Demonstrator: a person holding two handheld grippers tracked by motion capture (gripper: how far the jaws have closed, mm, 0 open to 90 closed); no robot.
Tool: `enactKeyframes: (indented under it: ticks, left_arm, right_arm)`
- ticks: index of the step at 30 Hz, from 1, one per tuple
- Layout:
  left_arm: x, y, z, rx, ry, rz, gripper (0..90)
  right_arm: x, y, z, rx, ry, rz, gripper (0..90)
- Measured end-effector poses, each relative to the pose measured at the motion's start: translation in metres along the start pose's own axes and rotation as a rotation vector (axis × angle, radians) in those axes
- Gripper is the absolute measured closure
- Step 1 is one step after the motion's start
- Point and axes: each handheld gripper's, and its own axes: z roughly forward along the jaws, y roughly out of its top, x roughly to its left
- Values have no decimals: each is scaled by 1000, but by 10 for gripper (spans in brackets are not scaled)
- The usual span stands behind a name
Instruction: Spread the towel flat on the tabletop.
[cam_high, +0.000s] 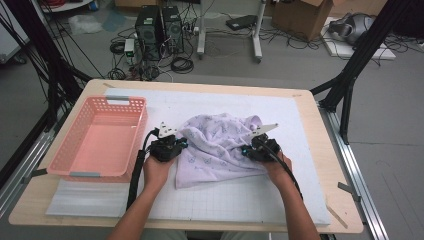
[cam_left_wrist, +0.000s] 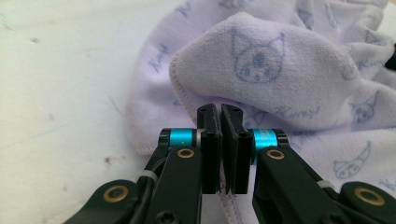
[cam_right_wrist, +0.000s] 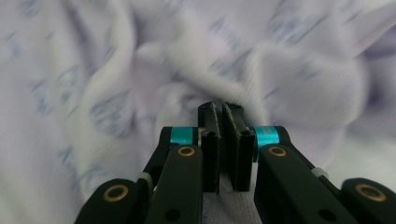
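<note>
While both hands sit low on the white gridded surface (cam_high: 225, 200), the crumpled lilac towel w/ cartoon-cat print (cam_high: 220, 145) lies mid-surface, between them. Left gripper (cam_left_wrist: 220, 112): jaws clamped on the towel's stitched hem at its left side. Right gripper (cam_right_wrist: 220, 109): jaws pinched tight on a fold at its right edge. Pink plastic basket (cam_high: 135, 125) stands just left of the left hand.
</note>
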Motion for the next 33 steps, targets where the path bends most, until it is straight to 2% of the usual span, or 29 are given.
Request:
enactKeyframes:
  ticks: [2,5,7,8,9,11,12,14,16,18,21,23,25,28,30,32,33]
  left_arm:
    - [3,0,0,-24,13,-23,860]
    - [8,0,2,-40,50,-28,859]
    - [11,-1,4,-50,73,-36,858]
    - [12,-1,5,-51,70,-51,855]
    - [12,-2,5,-49,60,-59,844]
    - [9,-2,4,-46,31,-68,717]
    - [7,-3,3,-49,12,-72,660]
    - [3,-3,1,-31,-16,-76,545]
    - [-2,-5,-4,-18,-33,-58,474]
    - [-6,-10,-9,-32,-41,-39,468]
    - [-10,-17,-15,9,-55,-8,444]
    - [-12,-23,-19,16,-63,8,448]
    - [-12,-28,-22,33,-75,18,447]
    - [-15,-33,-27,54,-100,16,448]
    - [-18,-37,-26,87,-128,20,448]
    - [-24,-41,-22,133,-143,46,460]
    - [-28,-42,-21,124,-118,83,467]
  right_arm:
    - [-5,6,1,-55,-60,16,860]
    - [-12,11,6,-145,-167,54,857]
    - [-18,12,8,-198,-223,129,853]
    - [-20,12,10,-205,-220,163,841]
    - [-21,12,12,-195,-211,169,792]
    - [-20,12,8,-171,-234,147,670]
    - [-21,10,3,-178,-235,142,655]
    - [-23,2,-13,-220,-250,163,631]
    - [-27,-11,-31,-247,-259,189,625]
    - [-29,-26,-46,-247,-259,207,624]
    - [-26,-54,-59,-205,-259,230,614]
    - [-20,-72,-60,-178,-237,256,596]
    - [-13,-84,-57,-152,-201,254,591]
    - [-1,-90,-47,-127,-150,234,602]
    - [4,-85,-40,-105,-154,206,612]
    - [6,-79,-35,-96,-171,178,667]
    - [6,-76,-34,-80,-172,167,697]
